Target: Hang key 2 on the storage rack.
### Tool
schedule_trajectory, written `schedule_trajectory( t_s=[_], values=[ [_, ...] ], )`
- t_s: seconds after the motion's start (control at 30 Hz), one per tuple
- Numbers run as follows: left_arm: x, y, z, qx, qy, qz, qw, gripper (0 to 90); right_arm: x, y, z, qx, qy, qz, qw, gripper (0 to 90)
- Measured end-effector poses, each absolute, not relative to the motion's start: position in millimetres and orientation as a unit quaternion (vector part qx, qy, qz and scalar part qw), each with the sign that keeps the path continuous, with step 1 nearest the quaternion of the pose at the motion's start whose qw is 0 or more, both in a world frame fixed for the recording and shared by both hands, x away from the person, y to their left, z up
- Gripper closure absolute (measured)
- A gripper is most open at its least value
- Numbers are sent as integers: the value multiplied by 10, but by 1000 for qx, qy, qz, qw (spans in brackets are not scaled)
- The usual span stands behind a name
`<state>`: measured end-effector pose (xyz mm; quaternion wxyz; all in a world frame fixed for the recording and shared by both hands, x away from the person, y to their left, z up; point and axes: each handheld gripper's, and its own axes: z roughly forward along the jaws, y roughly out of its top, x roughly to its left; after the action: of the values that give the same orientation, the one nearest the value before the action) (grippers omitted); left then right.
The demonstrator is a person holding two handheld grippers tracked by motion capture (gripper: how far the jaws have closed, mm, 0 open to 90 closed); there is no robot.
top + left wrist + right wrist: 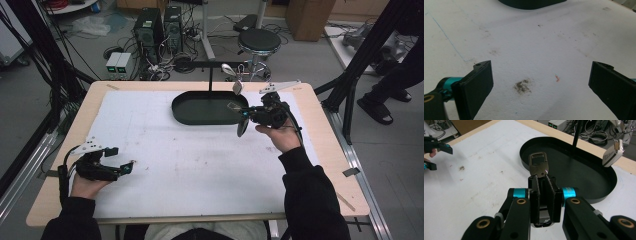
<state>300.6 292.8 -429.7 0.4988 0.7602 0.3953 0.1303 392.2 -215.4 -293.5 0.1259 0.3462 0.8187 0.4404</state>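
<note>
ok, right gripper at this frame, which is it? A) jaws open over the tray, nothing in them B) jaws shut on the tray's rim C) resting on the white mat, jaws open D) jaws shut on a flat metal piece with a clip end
D: the right gripper has its jaws shut on a flat metal piece whose clip end sticks out in front of the black tray.

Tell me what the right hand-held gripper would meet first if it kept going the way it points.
Probably the black tray: the right hand-held gripper, shut on a metal clasp, aims at its floor, though depth is unclear.
</note>
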Motion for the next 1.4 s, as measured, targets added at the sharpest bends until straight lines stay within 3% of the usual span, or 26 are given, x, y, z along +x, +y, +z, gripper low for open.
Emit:
schedule_trajectory(
  t_s=[1.4],
  values=[
    [3020,2943,-4302,760,395,129,500,61,4670,-1582,-2943,369,829,405,110,828]
  ],
)
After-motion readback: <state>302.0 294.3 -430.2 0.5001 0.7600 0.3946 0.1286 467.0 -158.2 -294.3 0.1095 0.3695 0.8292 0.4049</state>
